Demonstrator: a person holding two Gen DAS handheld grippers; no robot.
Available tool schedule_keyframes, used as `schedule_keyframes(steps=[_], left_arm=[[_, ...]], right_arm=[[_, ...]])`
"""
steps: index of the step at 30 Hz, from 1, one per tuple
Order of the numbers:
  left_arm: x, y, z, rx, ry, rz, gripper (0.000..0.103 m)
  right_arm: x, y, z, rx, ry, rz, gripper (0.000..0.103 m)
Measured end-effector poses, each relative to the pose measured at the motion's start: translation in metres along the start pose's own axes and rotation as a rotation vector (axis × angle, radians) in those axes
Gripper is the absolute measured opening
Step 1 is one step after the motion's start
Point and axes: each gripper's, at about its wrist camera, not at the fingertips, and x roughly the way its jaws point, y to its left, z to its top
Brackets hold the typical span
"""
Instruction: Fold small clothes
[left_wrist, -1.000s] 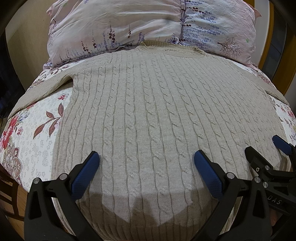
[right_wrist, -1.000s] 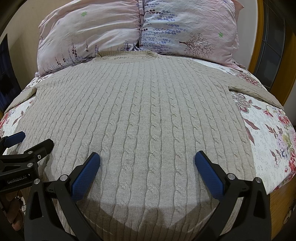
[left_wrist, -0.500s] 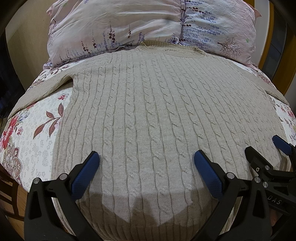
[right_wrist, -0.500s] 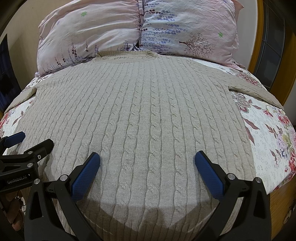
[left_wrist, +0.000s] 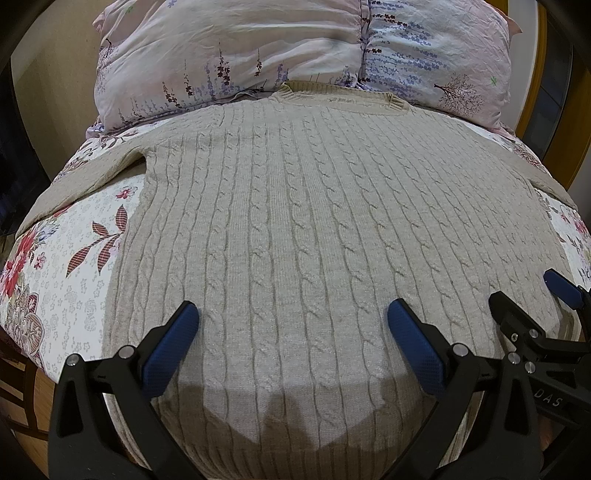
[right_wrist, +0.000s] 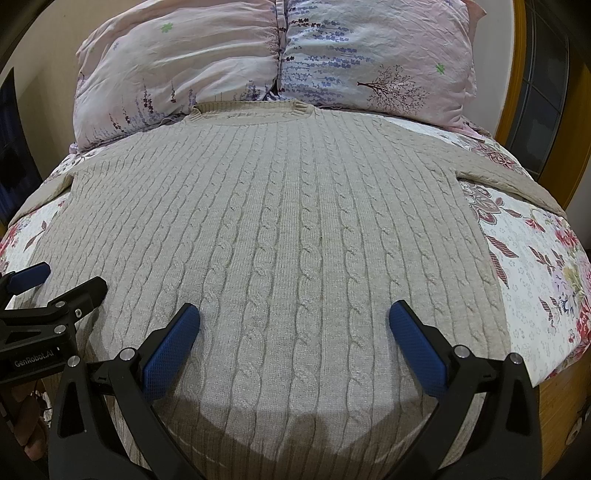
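**Sweater Laid Flat, Ready for First Fold**

A beige cable-knit sweater is spread face up on a floral-sheeted bed, its collar set against two pillows and sleeves extended sideways, evidently so folds can be made cleanly. The left tool and right tool are held wide apart above the hem, side by side, gripping nothing.

Both grippers — left gripper, right gripper — have black frames, blue textured pads, silver screws, "GenRobot.AI" lettering.
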Motion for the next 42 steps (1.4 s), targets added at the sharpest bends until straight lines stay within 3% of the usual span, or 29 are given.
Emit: schedule_keyframes(steps=[9,21,25,27,29,32,33,35,39,42], left_arm=[[0.001,0.0,0.002,0.005,0.019,-0.005,0.101],[0.006,0.003,0.011,0.045,0.059,-0.029,0.101],[0.01,0.006,0.024,0.046,0.061,-0.038,0.101],[0.012,0.009,0.035,0.043,0.062,-0.049,0.101],[0.013,0.013,0.049,0.039,0.045,-0.058,0.101],[0.015,0.014,0.07,0.072,0.012,-0.014,0.101],[0.017,0.014,0.078,0.089,0.001,0.009,0.101],[0.02,0.014,0.09,0.103,-0.008,0.023,0.101],[0.03,0.021,0.11,0.097,-0.02,-0.007,0.101],[0.035,0.026,0.118,0.07,-0.051,-0.032,0.101]], right_arm=[[0.004,0.0,0.004,-0.033,0.013,0.027,0.102],[0.004,-0.017,0.013,-0.111,-0.043,0.166,0.102],[-0.003,-0.065,0.044,0.049,-0.109,0.17,0.102],[-0.004,-0.111,0.067,0.185,-0.137,0.129,0.102],[0.001,-0.156,0.085,0.311,-0.132,0.083,0.102],[0.016,-0.231,0.103,0.544,-0.089,0.043,0.1],[0.023,-0.254,0.105,0.624,-0.072,0.038,0.096],[0.035,-0.3,0.105,0.776,-0.047,0.026,0.076],[0.048,-0.361,0.102,0.923,-0.032,-0.112,0.067],[0.057,-0.391,0.095,1.026,-0.025,-0.12,0.061]])
